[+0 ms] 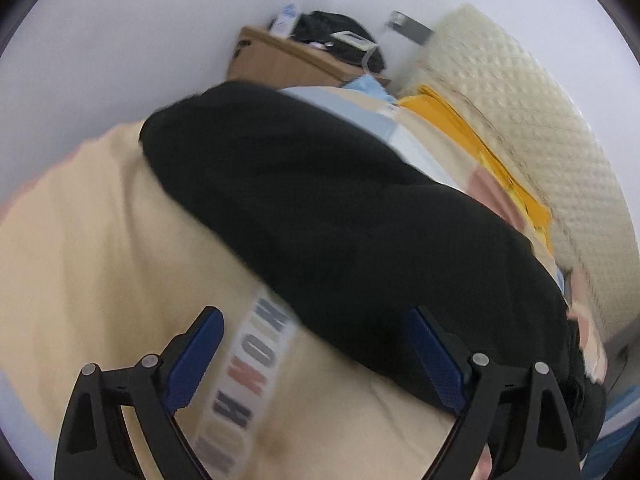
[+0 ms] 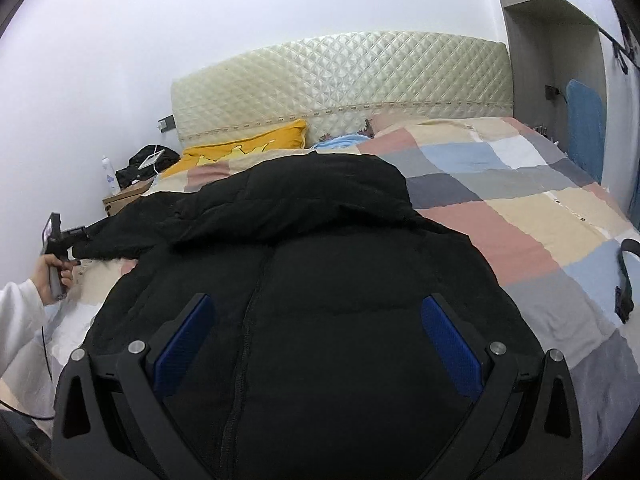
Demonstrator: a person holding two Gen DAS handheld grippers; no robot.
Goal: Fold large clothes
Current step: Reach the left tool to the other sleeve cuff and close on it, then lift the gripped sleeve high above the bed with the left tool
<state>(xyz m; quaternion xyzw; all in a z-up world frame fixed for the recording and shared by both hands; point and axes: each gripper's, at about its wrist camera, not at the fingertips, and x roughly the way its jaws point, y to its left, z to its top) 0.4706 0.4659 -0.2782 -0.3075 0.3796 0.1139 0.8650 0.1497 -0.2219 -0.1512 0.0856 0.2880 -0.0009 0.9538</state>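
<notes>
Your black puffer jacket point(image 2: 304, 264) lies spread on the patchwork quilt point(image 2: 520, 216), collar end toward the quilted headboard point(image 2: 344, 76) — laid flat, I judge, so its sides can fold inward. Your right gripper point(image 2: 316, 340) hangs over the jacket's near end, its 2 jaws spread wide and holding nothing. Your left gripper point(image 1: 316, 356) is likewise agape over the jacket's left edge, near the sleeve. Right of the jacket the quilt offers open room — left, the bed edge and the nightstand point(image 2: 124, 198) crowd you.
</notes>
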